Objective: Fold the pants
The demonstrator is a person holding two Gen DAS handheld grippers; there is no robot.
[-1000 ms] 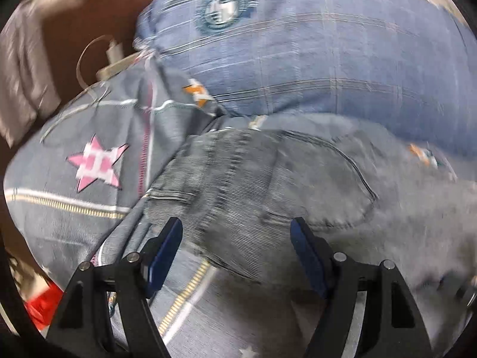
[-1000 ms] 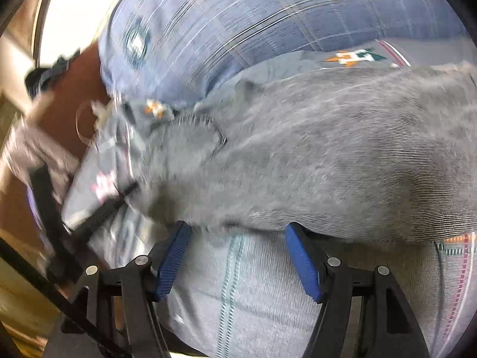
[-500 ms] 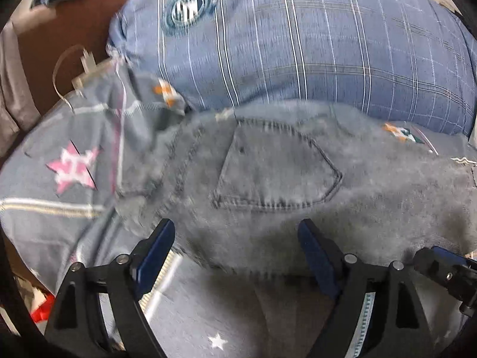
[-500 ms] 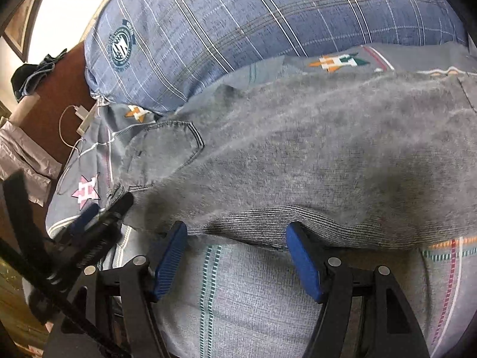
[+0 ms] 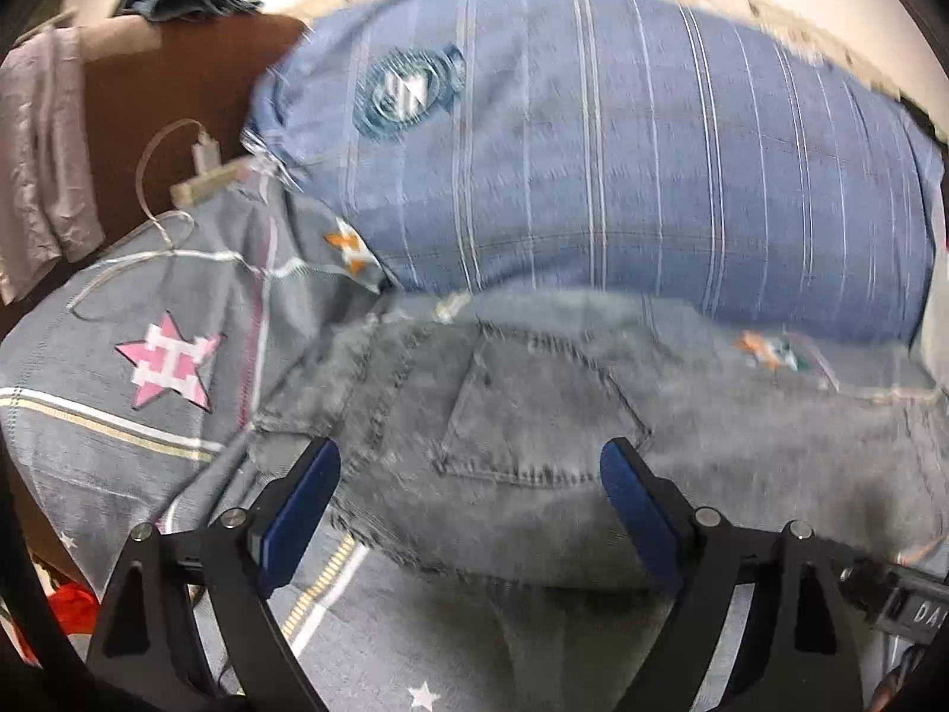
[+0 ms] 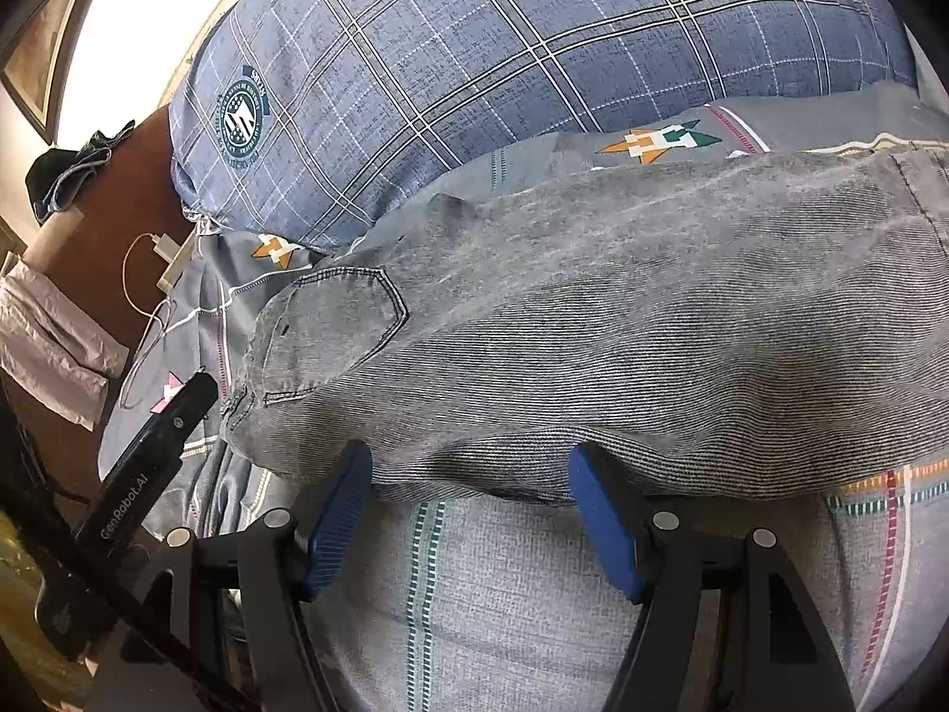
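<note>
Grey denim pants (image 6: 623, 344) lie flat on a grey patterned bedsheet (image 6: 522, 593), back pocket (image 6: 332, 338) up, waist end to the left. In the left wrist view the pants (image 5: 593, 433) spread across the middle, pocket (image 5: 534, 415) just beyond my fingers. My left gripper (image 5: 468, 498) is open and empty, hovering over the pants' waist end near the near edge. My right gripper (image 6: 468, 504) is open and empty, its blue pads (image 6: 599, 516) at the pants' near folded edge. The left gripper also shows in the right wrist view (image 6: 148, 451), at the left.
A large blue plaid pillow (image 6: 534, 71) lies just behind the pants. A white charger and cable (image 5: 196, 178) rest at the sheet's far left by a brown headboard (image 5: 166, 89). Pale cloth (image 5: 41, 142) hangs at the far left.
The left gripper has drawn back and shifted slightly, so the pocket sits nearer its fingers. The right gripper has hardly moved. Both stay open.
</note>
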